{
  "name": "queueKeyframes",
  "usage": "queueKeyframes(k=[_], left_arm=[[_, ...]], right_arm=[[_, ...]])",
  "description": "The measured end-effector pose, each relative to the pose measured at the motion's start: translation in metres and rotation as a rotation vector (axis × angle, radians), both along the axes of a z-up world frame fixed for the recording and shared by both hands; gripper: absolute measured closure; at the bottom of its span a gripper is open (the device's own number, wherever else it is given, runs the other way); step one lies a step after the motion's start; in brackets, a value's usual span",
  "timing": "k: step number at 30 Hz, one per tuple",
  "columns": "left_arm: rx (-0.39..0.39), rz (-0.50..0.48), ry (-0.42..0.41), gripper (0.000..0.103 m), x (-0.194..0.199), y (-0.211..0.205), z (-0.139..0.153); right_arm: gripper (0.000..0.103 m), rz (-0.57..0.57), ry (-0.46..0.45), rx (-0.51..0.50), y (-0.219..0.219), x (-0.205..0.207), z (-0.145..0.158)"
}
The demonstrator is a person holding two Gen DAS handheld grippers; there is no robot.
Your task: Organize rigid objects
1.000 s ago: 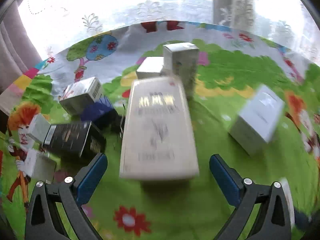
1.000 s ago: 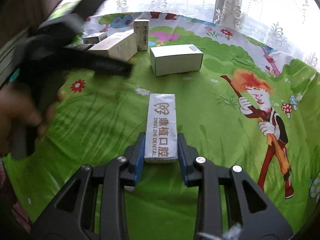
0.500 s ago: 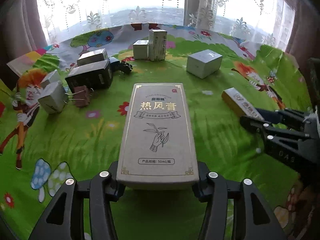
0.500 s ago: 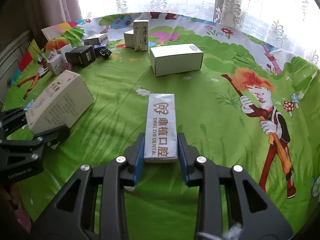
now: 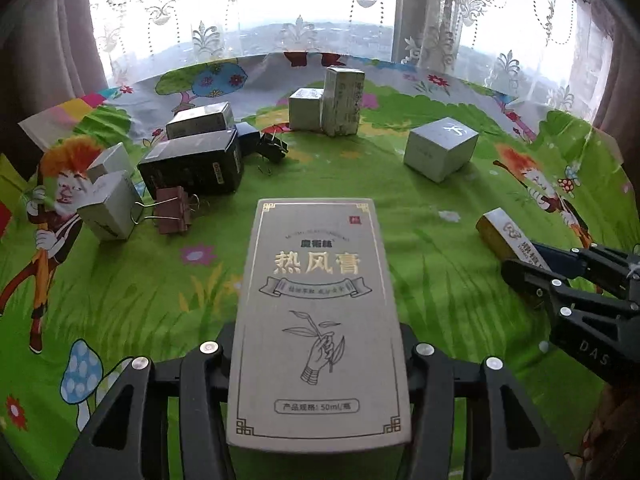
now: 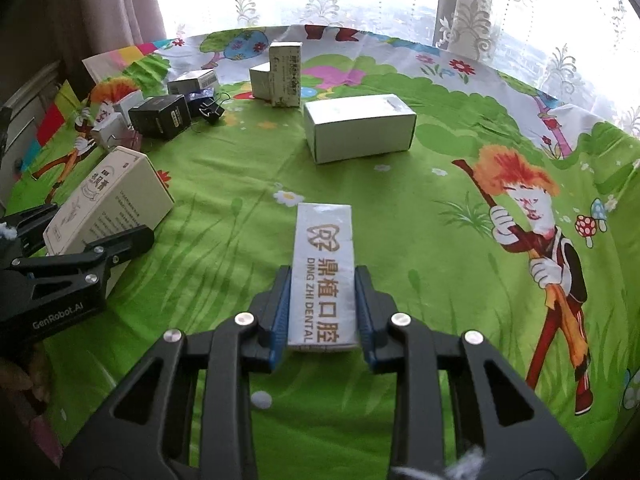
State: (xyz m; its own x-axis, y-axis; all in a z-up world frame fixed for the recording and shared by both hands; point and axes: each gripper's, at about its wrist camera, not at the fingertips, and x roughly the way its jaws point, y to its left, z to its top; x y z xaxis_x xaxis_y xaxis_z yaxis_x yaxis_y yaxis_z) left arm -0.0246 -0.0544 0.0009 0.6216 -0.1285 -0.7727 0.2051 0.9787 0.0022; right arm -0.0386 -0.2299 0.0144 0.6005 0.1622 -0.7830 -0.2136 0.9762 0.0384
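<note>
Both grippers are gripping boxes: left gripper (image 5: 318,354) is clamping the beige ointment box (image 5: 320,312), right gripper (image 6: 322,312) the narrow dental box (image 6: 324,276). Each box's long axis is pointing toward the upright box pair (image 5: 334,102), which is lying straight ahead of the left gripper, the nearer one, I judge.

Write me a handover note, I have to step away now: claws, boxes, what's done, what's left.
Left claw: shut on the beige box, low over the tablecloth.
Right claw: shut on the dental box.
Grouped far left: black box, small white boxes, binder clips.
At the back: tall box. Alone mid-cloth: white box.
Done: both boxes gripped.
Left: place both; probably gather the white box.
</note>
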Motion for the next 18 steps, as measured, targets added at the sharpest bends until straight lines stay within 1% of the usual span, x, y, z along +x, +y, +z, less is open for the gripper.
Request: queueKeyframes(k=[5, 9, 10, 11, 12, 13, 14, 15, 16, 18], left_arm=[[0.004, 0.004, -0.001, 0.051, 0.001, 0.0, 0.001], [0.027, 0.021, 0.011, 0.051, 0.0, -0.004, 0.002], [0.028, 0.031, 0.032, 0.051, -0.002, -0.005, 0.004], [0.002, 0.039, 0.027, 0.051, -0.008, -0.004, 0.011], [-0.029, 0.047, -0.008, 0.051, -0.016, -0.003, 0.021], [-0.049, 0.054, -0.07, 0.051, -0.028, -0.002, 0.036], [-0.044, 0.06, -0.158, 0.051, -0.044, -0.004, 0.057], [-0.042, 0.06, -0.22, 0.051, -0.055, -0.006, 0.07], [-0.041, 0.058, -0.314, 0.051, -0.071, -0.008, 0.089], [-0.038, 0.048, -0.452, 0.051, -0.096, -0.012, 0.117]], right_arm=[[0.069, 0.001, 0.001, -0.002, -0.001, 0.001, 0.0], [0.069, 0.0, 0.001, -0.005, 0.0, 0.001, 0.001], [0.069, -0.006, -0.007, 0.009, -0.002, -0.001, 0.002], [0.069, -0.033, -0.042, 0.033, -0.006, -0.007, 0.008], [0.069, -0.066, -0.081, 0.055, -0.01, -0.016, 0.015], [0.069, -0.107, -0.142, 0.085, -0.014, -0.029, 0.026], [0.069, -0.143, -0.224, 0.117, -0.017, -0.046, 0.039], [0.069, -0.169, -0.317, 0.144, -0.02, -0.066, 0.053], [0.069, -0.188, -0.412, 0.152, -0.02, -0.087, 0.067], [0.069, -0.203, -0.59, 0.134, -0.015, -0.128, 0.092]])
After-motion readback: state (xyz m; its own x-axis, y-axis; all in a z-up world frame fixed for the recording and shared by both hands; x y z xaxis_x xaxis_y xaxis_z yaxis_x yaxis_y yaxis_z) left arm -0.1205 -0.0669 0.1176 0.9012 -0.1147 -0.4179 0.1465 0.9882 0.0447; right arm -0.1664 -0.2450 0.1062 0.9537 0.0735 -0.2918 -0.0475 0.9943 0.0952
